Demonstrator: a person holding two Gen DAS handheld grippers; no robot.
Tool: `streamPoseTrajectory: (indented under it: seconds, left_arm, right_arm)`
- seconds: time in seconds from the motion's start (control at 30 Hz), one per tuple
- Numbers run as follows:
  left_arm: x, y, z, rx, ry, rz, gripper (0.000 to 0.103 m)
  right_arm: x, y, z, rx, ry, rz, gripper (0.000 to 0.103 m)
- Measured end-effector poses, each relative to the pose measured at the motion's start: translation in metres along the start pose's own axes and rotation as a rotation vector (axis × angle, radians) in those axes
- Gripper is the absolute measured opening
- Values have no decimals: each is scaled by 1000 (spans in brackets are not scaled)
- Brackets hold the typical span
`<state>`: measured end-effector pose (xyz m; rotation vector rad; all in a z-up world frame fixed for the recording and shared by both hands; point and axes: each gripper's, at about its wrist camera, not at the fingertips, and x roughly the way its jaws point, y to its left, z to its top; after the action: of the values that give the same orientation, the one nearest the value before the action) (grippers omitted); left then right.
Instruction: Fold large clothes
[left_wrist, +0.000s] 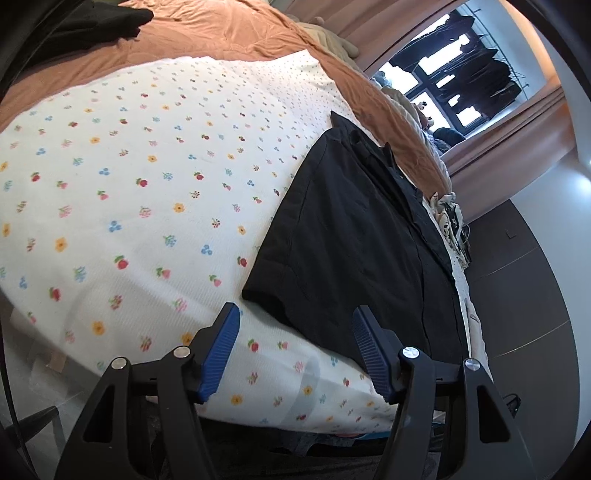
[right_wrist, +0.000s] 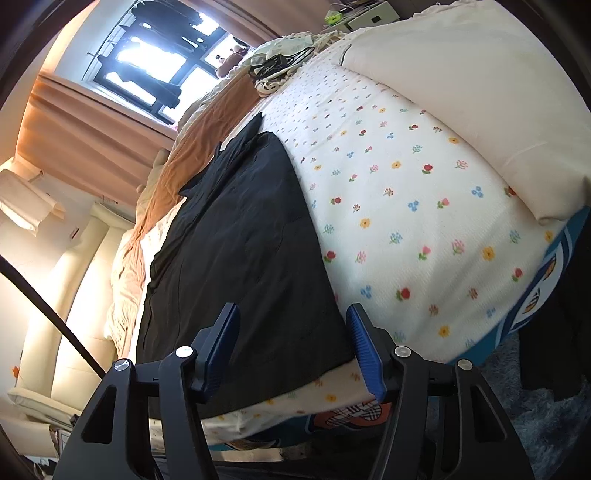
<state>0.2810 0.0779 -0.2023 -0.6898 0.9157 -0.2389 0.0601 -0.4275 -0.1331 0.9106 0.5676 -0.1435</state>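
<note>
A large black garment (left_wrist: 354, 236) lies flat on a white flower-print sheet (left_wrist: 147, 184) over the bed; it also shows in the right wrist view (right_wrist: 240, 258). My left gripper (left_wrist: 295, 317) is open and empty, just short of the garment's near corner, with the hem between the blue pads (left_wrist: 221, 350). My right gripper (right_wrist: 291, 314) is open and empty, over the garment's near edge, its blue pads (right_wrist: 364, 354) astride the cloth without touching it.
An orange quilt (left_wrist: 221, 33) lies behind the sheet, with another dark cloth (left_wrist: 92, 22) on it. A cream pillow (right_wrist: 480, 92) lies at the right. Cables and small items (right_wrist: 277, 62) sit at the far end. A window with curtains (right_wrist: 110, 122) and dark floor (left_wrist: 524, 277) flank the bed.
</note>
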Motion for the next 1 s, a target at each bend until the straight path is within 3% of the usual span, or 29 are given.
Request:
streamPoseTrajectory:
  seconds: [0.23,0.43,0.53,0.63,0.9,0.97,1.0]
  left_arm:
    - [16,-1,23,17,-13,32,64]
    - [30,0,27,-14,47,-67,64]
    - [26,5,20,-73,60,-171,64]
    - [21,6,11,-104,47,-249,64]
    - [41,-15,23,-30,34,-142,64]
    - [48,-19,28,-9,27,-111,64]
    - [51,-22,29,2,16,-91,58]
  right_arm:
    - [12,-6,-1,12,-26,54,58]
    - [23,-18,-5,58,-5,156,58]
    - [27,-22,-6,79,20,228,58]
    - [34,-27,-6,95,26,242,58]
    - [44,-11,-3,50,-19,153,57]
    - [49,-5,-2,43,-26,121,50]
    - [51,-2,-1,45,-28,105,45]
